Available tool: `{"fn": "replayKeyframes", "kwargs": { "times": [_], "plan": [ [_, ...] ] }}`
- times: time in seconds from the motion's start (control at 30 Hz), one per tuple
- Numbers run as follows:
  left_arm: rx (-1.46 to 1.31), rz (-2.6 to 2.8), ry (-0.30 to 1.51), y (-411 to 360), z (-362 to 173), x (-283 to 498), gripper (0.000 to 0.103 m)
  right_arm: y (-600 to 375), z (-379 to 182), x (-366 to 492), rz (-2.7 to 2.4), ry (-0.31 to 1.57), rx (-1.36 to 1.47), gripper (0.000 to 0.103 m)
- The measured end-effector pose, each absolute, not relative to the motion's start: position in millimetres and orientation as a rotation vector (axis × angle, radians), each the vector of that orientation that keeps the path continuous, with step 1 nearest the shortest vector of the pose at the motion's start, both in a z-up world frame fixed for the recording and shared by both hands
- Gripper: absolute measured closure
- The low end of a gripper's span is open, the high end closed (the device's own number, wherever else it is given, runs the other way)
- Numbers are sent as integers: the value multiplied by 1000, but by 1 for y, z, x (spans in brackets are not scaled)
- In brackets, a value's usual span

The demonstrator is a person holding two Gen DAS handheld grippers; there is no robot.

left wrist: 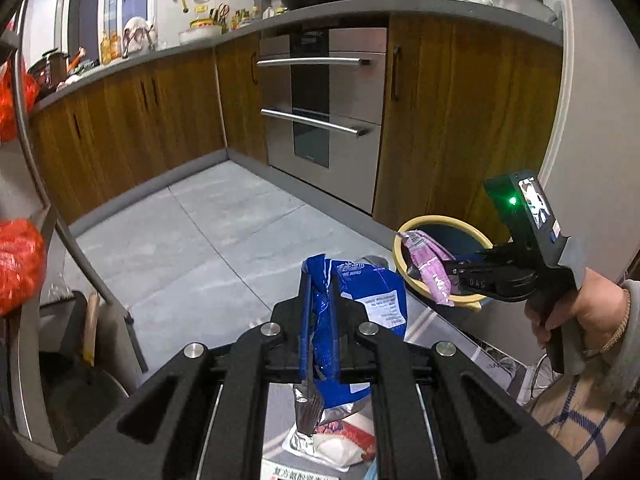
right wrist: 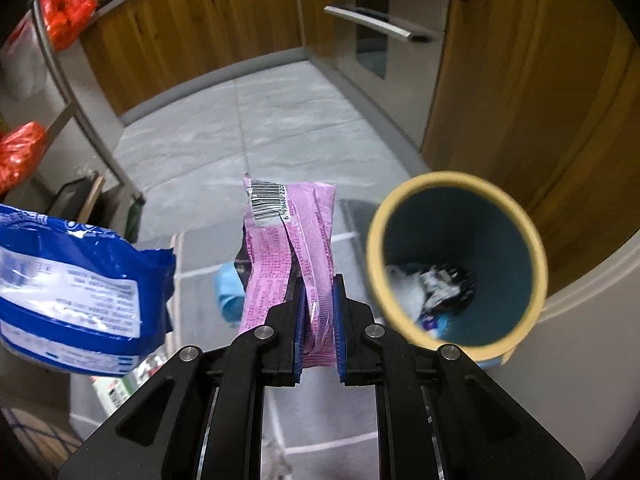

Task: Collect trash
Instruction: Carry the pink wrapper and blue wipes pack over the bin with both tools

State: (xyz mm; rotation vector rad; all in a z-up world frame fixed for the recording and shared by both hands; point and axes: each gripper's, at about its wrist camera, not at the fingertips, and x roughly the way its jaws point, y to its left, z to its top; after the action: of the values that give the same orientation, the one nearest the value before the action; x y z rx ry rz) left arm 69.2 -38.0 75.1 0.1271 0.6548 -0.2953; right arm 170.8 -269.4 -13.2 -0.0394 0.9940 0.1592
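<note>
My left gripper [left wrist: 320, 312] is shut on a blue snack wrapper [left wrist: 372, 300] and holds it above the floor; the wrapper also shows at the left of the right wrist view [right wrist: 76, 296]. My right gripper [right wrist: 318, 304] is shut on a pink wrapper [right wrist: 288, 240] and holds it just left of the bin's mouth. In the left wrist view the right gripper [left wrist: 436, 272] holds the pink wrapper [left wrist: 428, 264] over the rim of the blue bin with a yellow rim [left wrist: 404, 236]. The bin [right wrist: 536, 248] holds some trash [right wrist: 436, 284].
A red-and-white wrapper [left wrist: 340, 440] and a light blue scrap [right wrist: 228, 292] lie on the grey tiled floor. Wooden cabinets [left wrist: 460, 120] and a steel oven [left wrist: 324, 108] stand behind the bin. A metal rack with orange bags [left wrist: 16, 268] stands at the left.
</note>
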Motion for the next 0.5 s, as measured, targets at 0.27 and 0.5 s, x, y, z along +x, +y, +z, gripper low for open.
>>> {"fn": "replayKeyframes", "kwargs": {
  "times": [0.27,0.5],
  "plan": [
    [147,-350,675,-74,69,105,96,-310,-16,186,-27,935,-104,90],
    [133,-407,704,-118,59,140,96,-364,-20,196,-96,952,-75,90]
  ]
}}
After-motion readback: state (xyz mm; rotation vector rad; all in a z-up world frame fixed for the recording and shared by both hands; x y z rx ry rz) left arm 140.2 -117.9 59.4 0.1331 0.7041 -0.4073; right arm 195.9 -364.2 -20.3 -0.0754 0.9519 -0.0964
